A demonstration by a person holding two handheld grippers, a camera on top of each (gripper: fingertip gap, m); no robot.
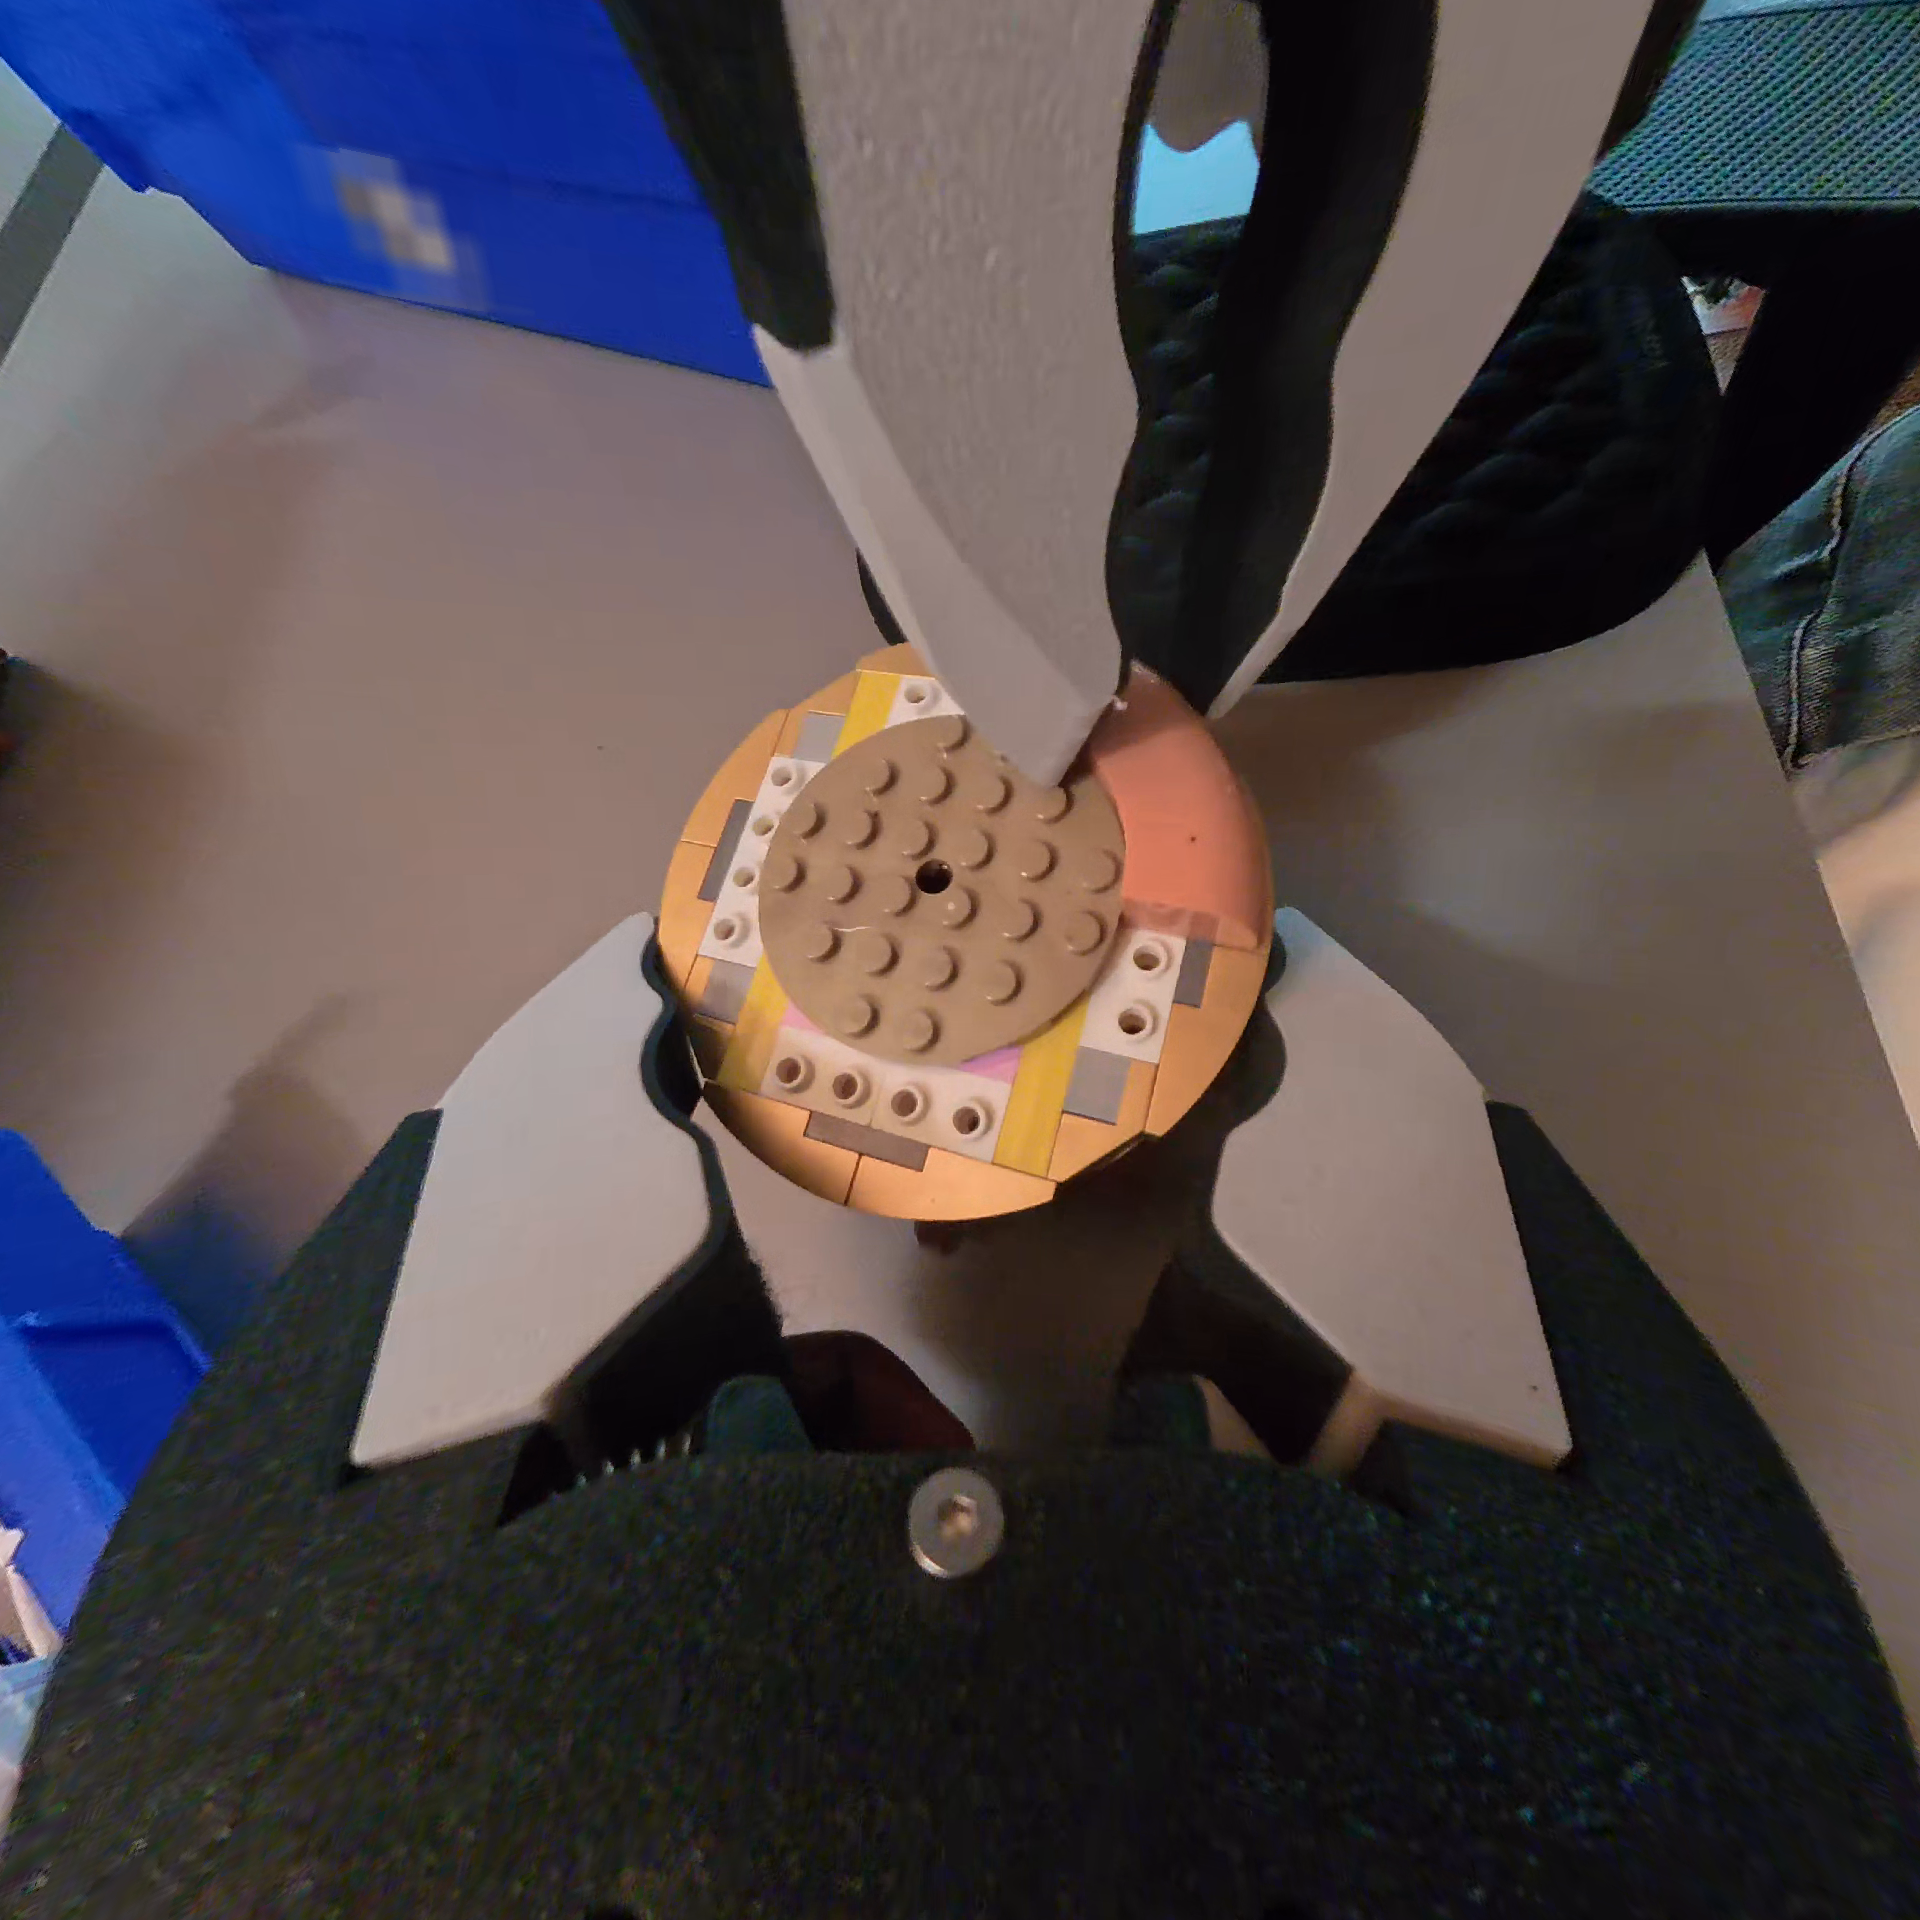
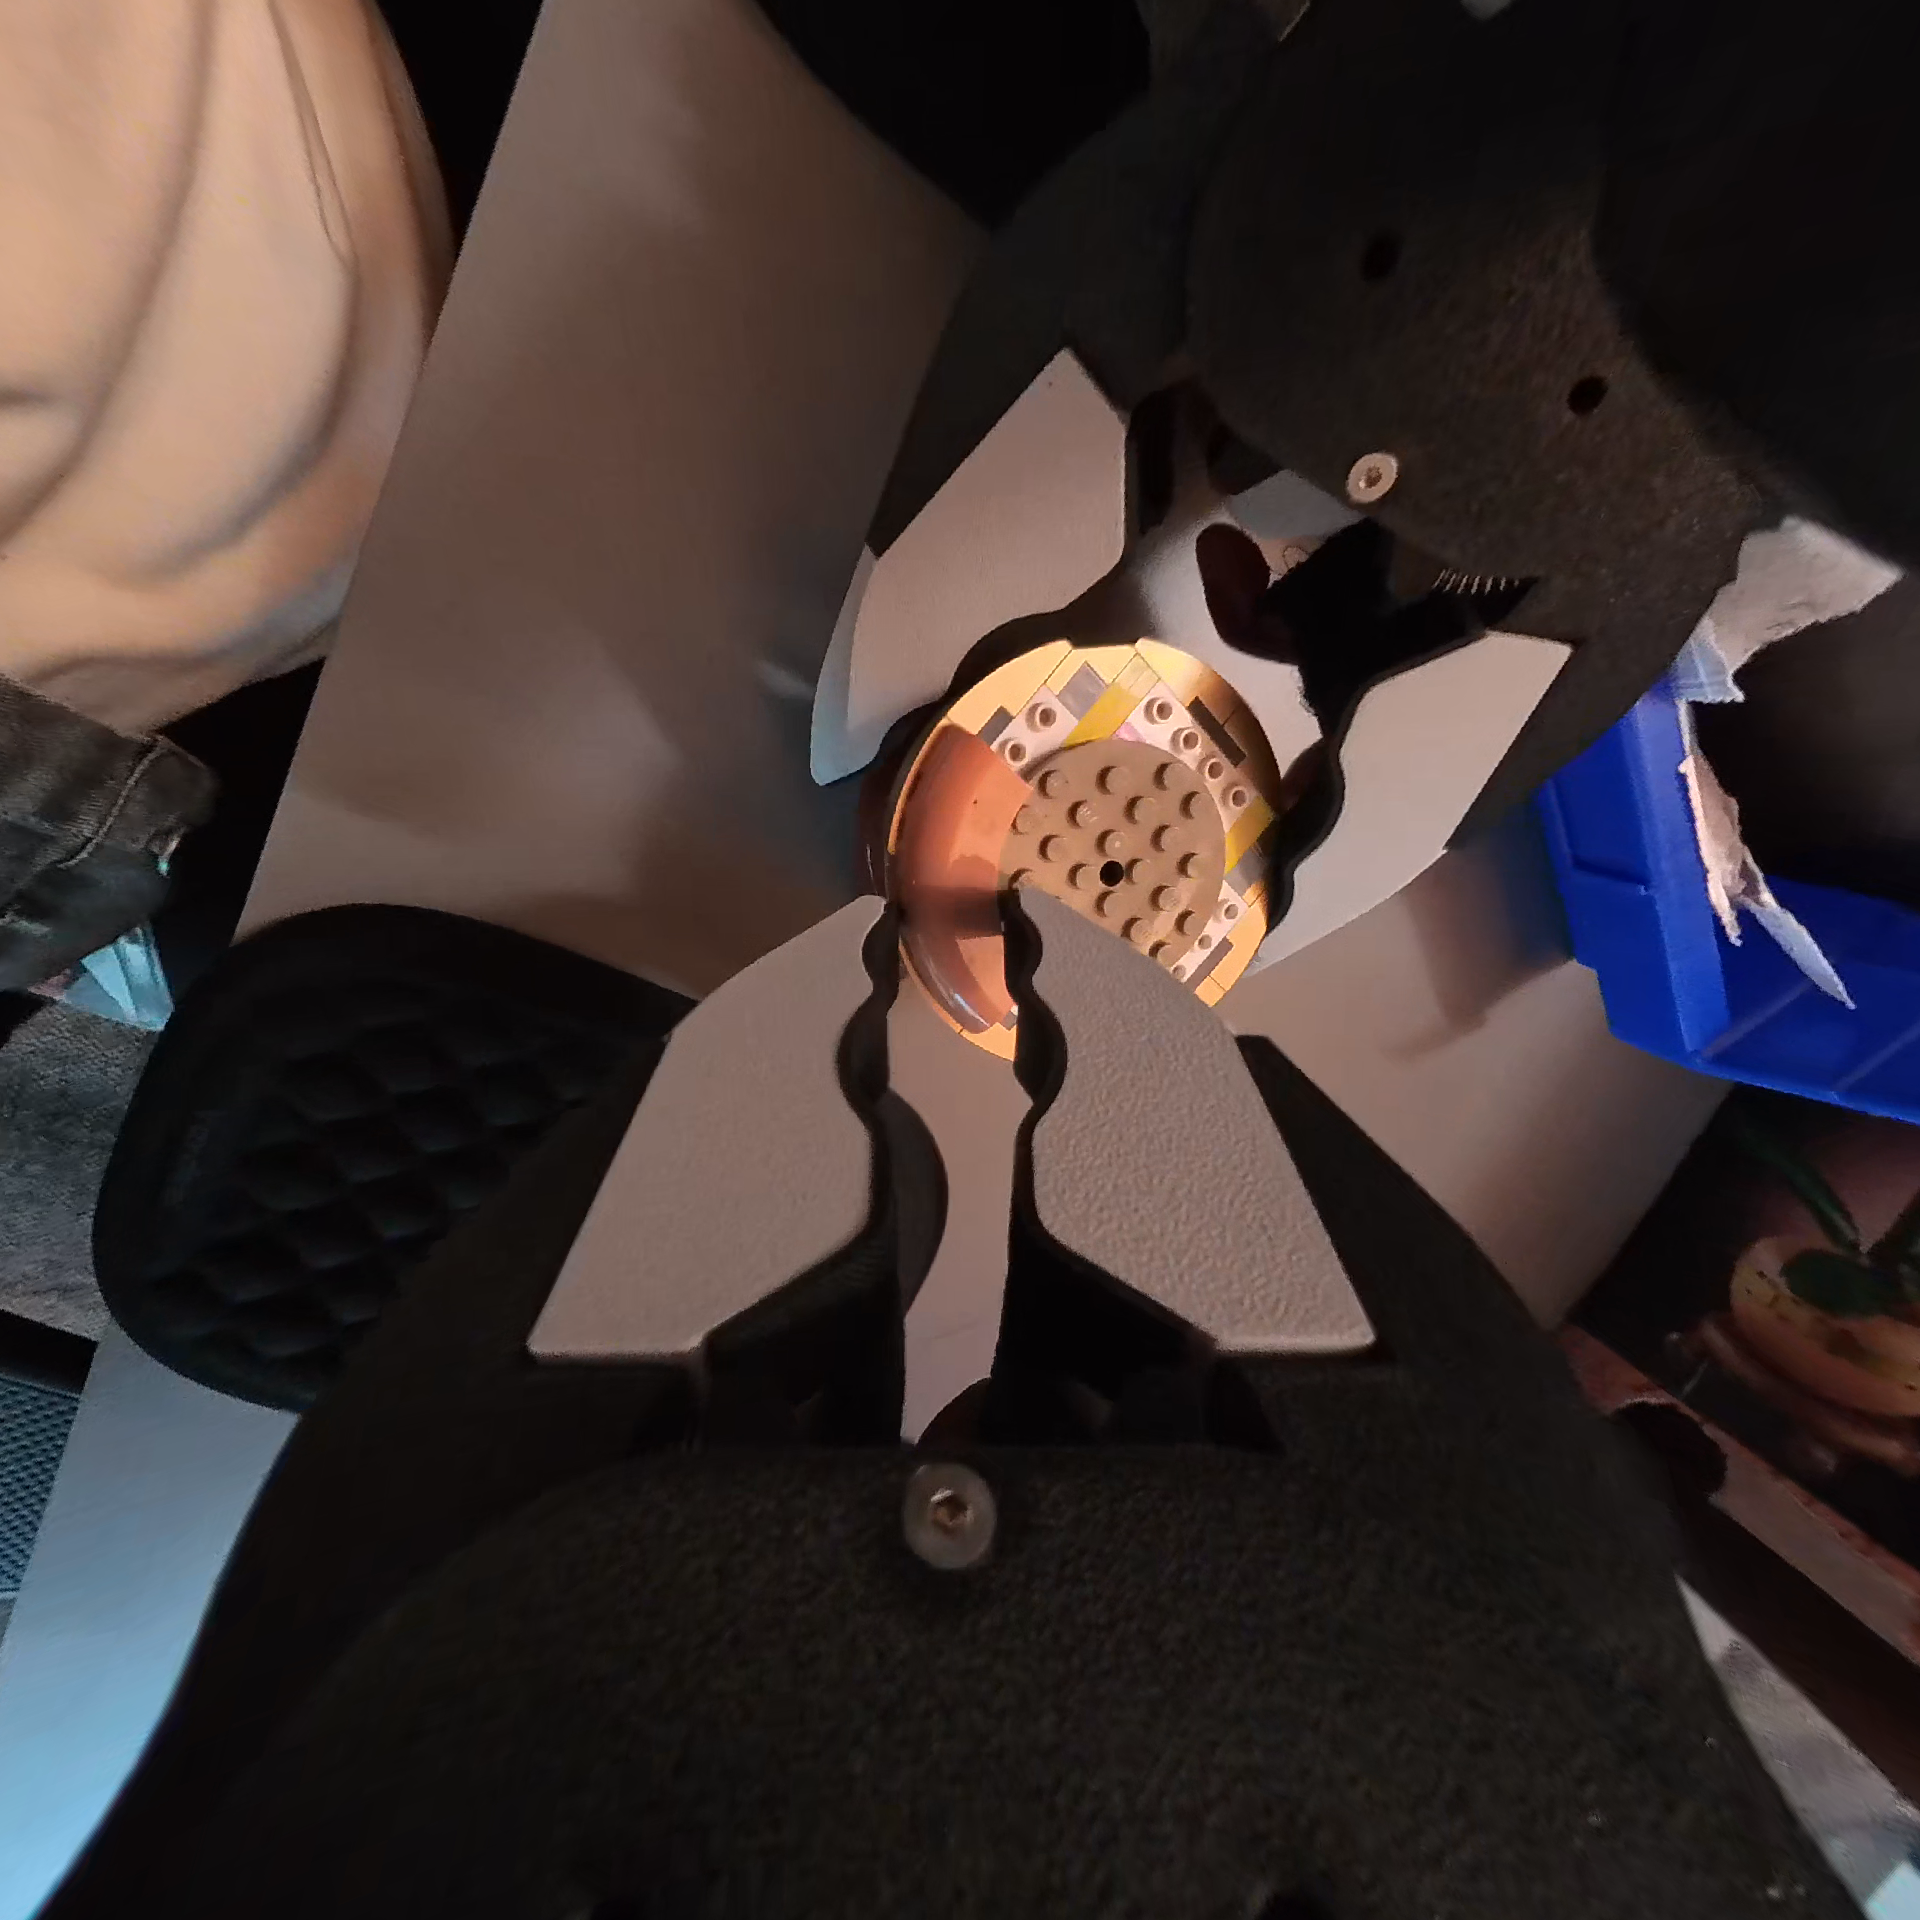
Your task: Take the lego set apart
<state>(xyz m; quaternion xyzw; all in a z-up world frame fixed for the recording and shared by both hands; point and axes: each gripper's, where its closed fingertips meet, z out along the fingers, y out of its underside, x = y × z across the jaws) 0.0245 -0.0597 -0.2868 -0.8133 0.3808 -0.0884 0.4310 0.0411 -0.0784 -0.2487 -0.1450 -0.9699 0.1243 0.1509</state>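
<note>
A round lego set sits on the grey table. It has a tan studded disc on top, white, yellow and grey plates under it, and an orange-tan curved rim. My left gripper is shut on the set and clamps its rim from both sides. My right gripper comes in from the far side, shut on a brown curved piece of the rim. In the right wrist view, the right gripper straddles that brown piece, and the left gripper holds the set.
Blue bins stand at the back left and near left; one shows in the right wrist view. A black quilted pad lies past the table's right edge. A person's clothing is close by. Some 4 centimeters of space lies between my two pairs of fingers.
</note>
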